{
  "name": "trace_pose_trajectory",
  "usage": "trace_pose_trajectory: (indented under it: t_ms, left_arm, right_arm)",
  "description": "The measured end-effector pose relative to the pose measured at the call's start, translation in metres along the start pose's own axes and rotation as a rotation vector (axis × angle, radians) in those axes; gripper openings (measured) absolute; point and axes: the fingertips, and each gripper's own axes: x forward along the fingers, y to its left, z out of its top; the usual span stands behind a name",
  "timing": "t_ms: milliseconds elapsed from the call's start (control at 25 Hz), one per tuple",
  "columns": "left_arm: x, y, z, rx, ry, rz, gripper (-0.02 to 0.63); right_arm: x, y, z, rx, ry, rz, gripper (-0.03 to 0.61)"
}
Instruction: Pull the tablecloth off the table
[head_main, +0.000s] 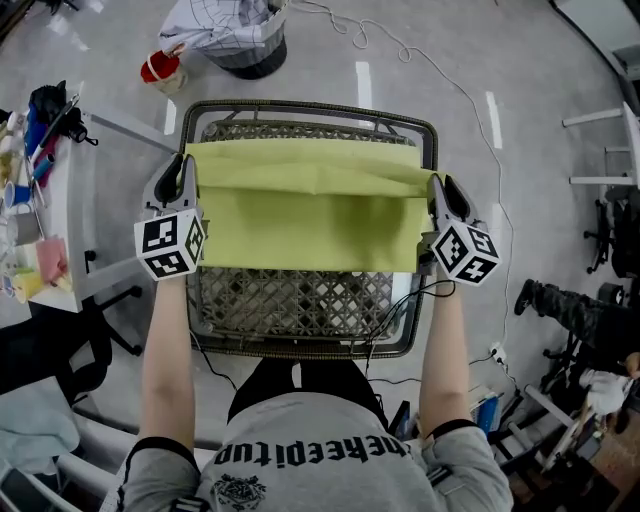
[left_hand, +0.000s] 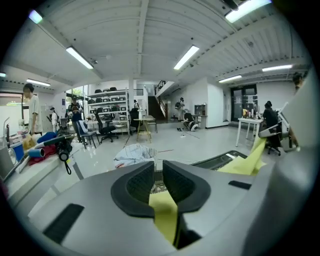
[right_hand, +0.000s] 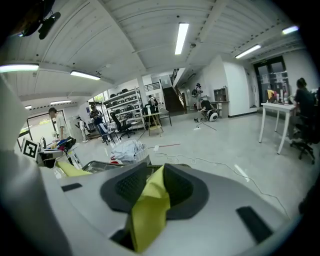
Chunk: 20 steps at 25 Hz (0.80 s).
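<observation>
A yellow-green tablecloth (head_main: 310, 215) lies folded over the far half of a wicker table (head_main: 300, 345), whose near half is bare weave. My left gripper (head_main: 185, 172) is at the cloth's left edge and my right gripper (head_main: 441, 192) at its right edge. In the left gripper view a strip of the tablecloth (left_hand: 165, 215) runs down between the jaws of the left gripper (left_hand: 157, 172), and a gap shows between the pads above it. In the right gripper view a bunched fold of the tablecloth (right_hand: 147, 215) sits loosely between the parted jaws of the right gripper (right_hand: 152, 182).
A basket of cloth (head_main: 235, 35) and a red object (head_main: 160, 68) stand on the floor beyond the table. A cluttered white desk (head_main: 60, 200) is at the left. A cable (head_main: 400, 50) trails on the floor. Office chairs (head_main: 570, 305) stand at the right.
</observation>
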Motion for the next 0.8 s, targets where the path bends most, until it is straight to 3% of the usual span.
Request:
trace_pose_trajectory:
  t_ms: [280,640,720,800]
  left_arm:
    - [-0.004,0.012,0.011,-0.017,-0.01,0.022,0.052]
    - [-0.014,-0.011,0.0,0.018,0.003,-0.04,0.031]
    - [-0.019,-0.017,-0.003,0.005,0.01,-0.067,0.015]
    - [-0.025,-0.024,-0.005,-0.02,0.013,-0.091,0.014]
  right_arm:
    - [-0.002,0.001,0.01,-0.021,-0.034,-0.003,0.11]
    - [-0.015,-0.002,0.0,-0.01,-0.026,-0.01,0.109]
    - [-0.021,-0.001,-0.005,-0.001,-0.023,-0.007,0.095]
    - [-0.029,0.001,-0.009,0.003,-0.024,-0.001,0.041]
